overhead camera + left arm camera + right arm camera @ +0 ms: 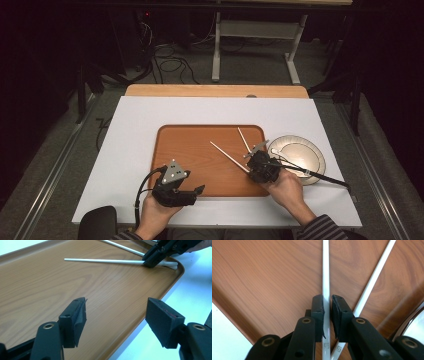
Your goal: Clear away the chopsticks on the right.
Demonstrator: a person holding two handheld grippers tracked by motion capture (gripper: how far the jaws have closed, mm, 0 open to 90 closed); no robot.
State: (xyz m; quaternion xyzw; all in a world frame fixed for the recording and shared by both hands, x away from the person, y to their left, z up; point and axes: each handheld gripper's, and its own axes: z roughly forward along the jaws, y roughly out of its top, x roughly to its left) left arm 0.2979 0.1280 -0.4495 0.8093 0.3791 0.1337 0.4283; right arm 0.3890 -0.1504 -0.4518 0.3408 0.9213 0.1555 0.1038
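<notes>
Two slim white plastic chopsticks are counted on the brown wood-grain tray [200, 165]: the gripped chopstick [325, 270] and a second white chopstick [375, 280] crossing it near the butt ends, both lying toward 3 o'clock on the tray. The right tool [327, 315] is clenched on the gripped chopstick near its thick, marked end. The left tool [116, 320] is released, jaws spread wide above the tray's 6 o'clock edge, nothing held. One pale round plate [300, 152] is seen just beyond the tray at 3 o'clock on the white tabletop [130, 130]. The chopstick is judged light, stiff, smooth and slippery; a hold near the thicker end seems sensible, though pivoting is likely
</notes>
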